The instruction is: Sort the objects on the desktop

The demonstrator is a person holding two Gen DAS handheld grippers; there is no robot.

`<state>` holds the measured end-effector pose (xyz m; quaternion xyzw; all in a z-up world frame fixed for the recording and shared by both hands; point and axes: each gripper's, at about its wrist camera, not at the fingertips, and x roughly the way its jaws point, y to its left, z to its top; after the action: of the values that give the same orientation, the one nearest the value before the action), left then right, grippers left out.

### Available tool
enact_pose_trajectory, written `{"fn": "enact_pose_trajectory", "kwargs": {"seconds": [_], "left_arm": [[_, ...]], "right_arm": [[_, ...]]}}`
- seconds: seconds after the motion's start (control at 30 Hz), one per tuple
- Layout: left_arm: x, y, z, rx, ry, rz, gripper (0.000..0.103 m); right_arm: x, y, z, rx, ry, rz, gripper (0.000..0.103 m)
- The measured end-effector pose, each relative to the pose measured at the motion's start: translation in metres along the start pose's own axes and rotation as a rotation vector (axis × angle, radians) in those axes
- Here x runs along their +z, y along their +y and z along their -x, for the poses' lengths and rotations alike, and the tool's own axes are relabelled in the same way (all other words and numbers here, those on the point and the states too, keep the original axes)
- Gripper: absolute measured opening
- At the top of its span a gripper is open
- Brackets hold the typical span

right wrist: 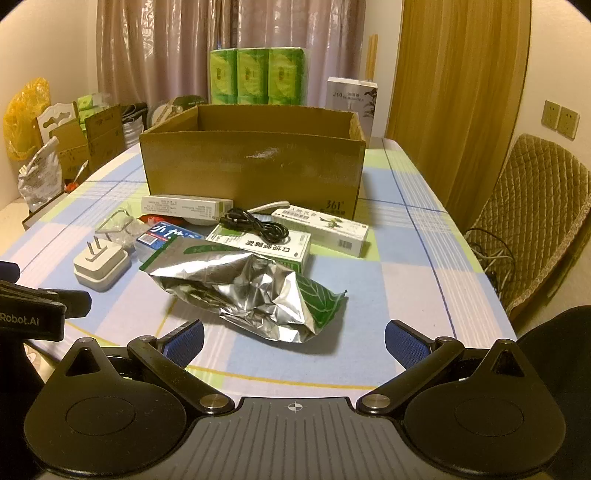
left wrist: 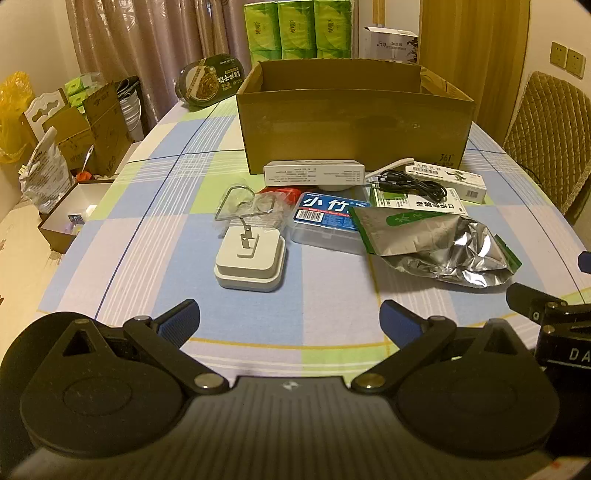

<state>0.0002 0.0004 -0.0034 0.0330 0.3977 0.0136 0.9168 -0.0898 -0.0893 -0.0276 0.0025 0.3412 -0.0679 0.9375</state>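
Loose objects lie on the checked tablecloth before an open cardboard box. A white plug adapter is nearest my left gripper, which is open and empty above the table's near edge. A crumpled silver and green foil bag lies just ahead of my right gripper, also open and empty. Behind are a blue-labelled plastic case, a black cable on a green-white carton, and white cartons.
Green tissue packs and a white box stand behind the cardboard box. A quilted chair is at the right. Cardboard boxes and bags crowd a low surface at the left. A clear plastic packet with a wire frame lies by the adapter.
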Motion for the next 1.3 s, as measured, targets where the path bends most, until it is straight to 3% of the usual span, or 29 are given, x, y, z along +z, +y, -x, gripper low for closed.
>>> {"fn": "enact_pose_trajectory", "kwargs": {"seconds": [1.3], "left_arm": [[-0.0018,0.0,-0.0022,-0.01,0.008,-0.01,0.102]], "right_arm": [[-0.0049,0.0038,-0.0046,0.002,0.028,0.026,0.101]]}}
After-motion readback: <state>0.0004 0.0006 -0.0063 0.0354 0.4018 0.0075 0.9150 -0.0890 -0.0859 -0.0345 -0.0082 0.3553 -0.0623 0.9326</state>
